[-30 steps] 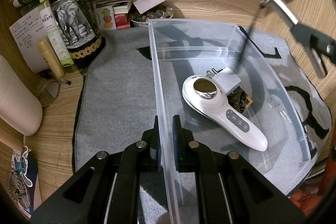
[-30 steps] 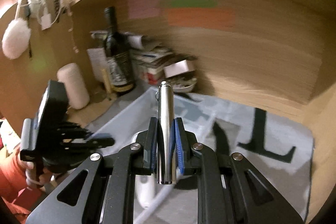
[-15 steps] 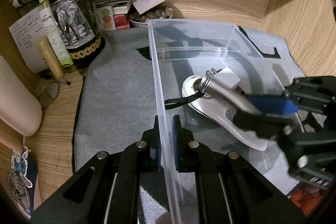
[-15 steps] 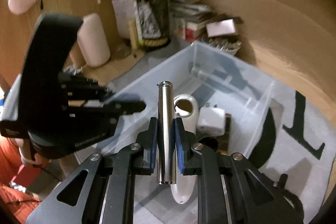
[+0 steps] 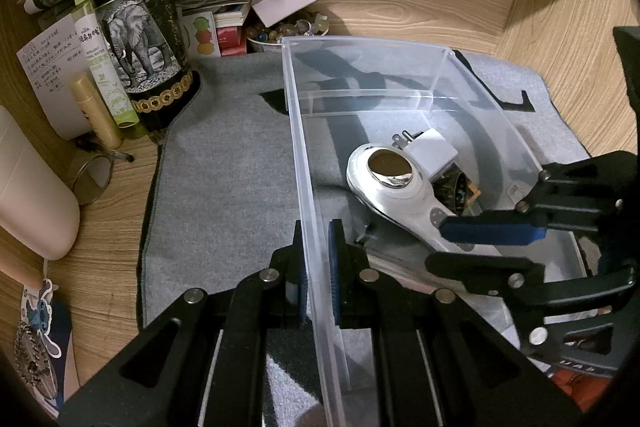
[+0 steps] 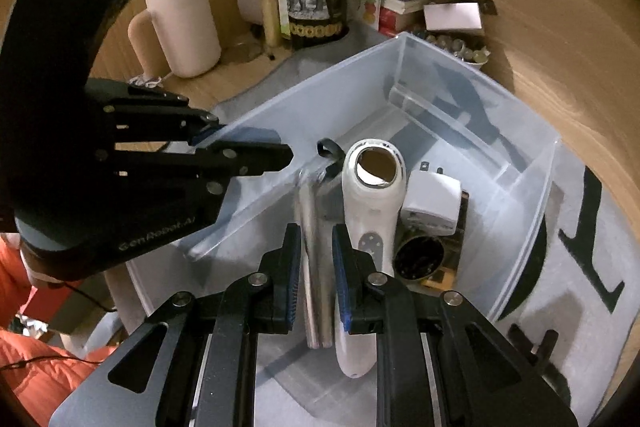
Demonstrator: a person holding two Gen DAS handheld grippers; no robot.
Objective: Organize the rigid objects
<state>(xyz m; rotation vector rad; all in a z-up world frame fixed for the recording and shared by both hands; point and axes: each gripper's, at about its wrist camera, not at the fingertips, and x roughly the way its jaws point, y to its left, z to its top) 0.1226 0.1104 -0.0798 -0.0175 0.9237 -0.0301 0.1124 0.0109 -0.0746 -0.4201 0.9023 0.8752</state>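
Wooden desk behind; left gripper [image 5: 316, 259] pinched the clear bin [image 5: 298, 131] wall, right gripper [image 6: 316, 267] clamped the metal flashlight [image 6: 314, 227] low inside at six o'clock — release it next.

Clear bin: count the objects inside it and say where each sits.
4: metal cylinder in the right gripper, white handheld device mid-floor, white plug adapter beside it, dark round item underneath. More may hide.

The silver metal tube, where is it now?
In the right wrist view, the silver metal tube is between the right hand-held gripper's pads, inside the clear plastic bin, left of the white handheld device.
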